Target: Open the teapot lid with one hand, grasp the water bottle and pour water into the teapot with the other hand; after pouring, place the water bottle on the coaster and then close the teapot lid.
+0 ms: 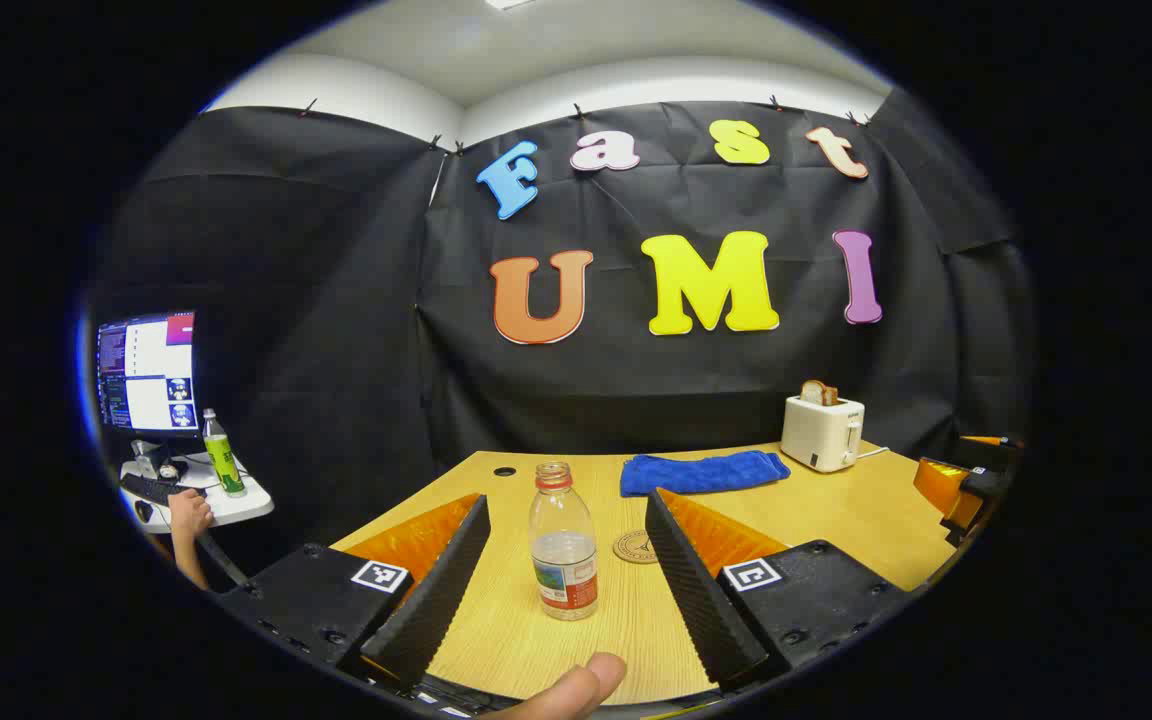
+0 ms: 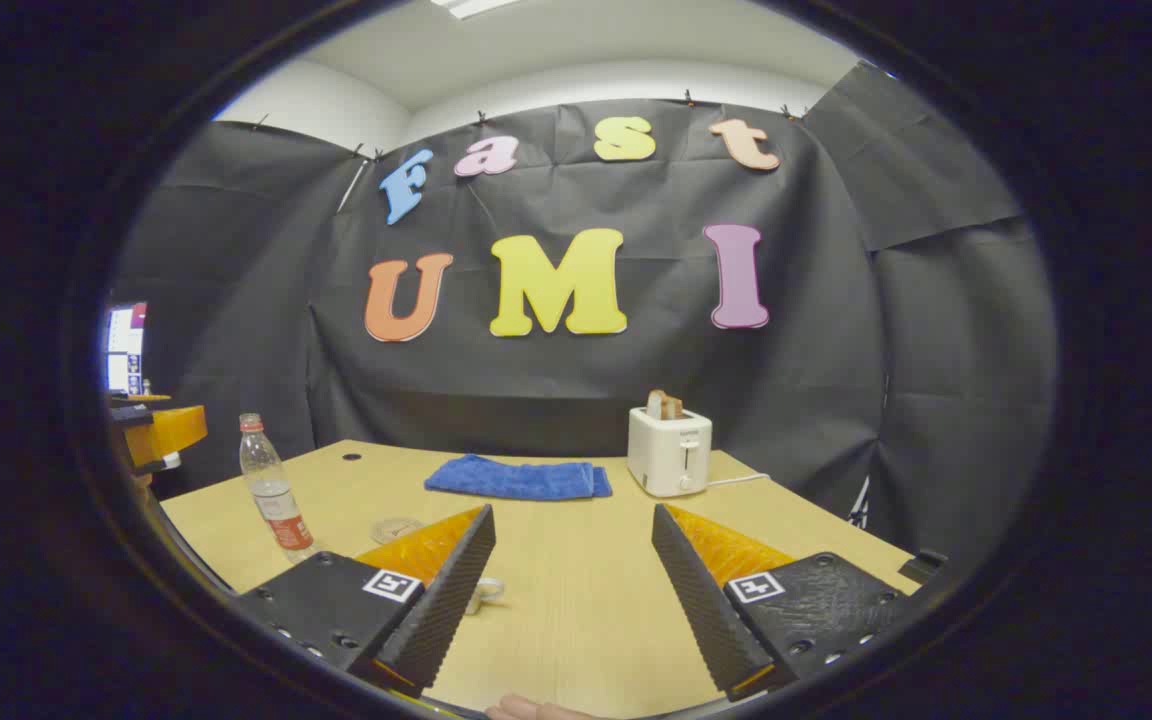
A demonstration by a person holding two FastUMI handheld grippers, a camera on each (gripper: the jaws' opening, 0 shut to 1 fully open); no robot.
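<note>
We see the left claw (image 1: 566, 590) spread apart around the uncapped water bottle (image 1: 564, 545), not touching it. The bottle stands on the table (image 1: 836, 520) beside the coaster (image 1: 634, 547), away from the far edge; our right claw (image 2: 571, 590) gapes too

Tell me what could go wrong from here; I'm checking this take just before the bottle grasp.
1. The water bottle looks uncapped and stands free between the open fingers of the left gripper; an off-centre close could tip it and spill water.
2. The coaster is small and partly hidden by a finger, so setting the bottle down could miss it.
</note>
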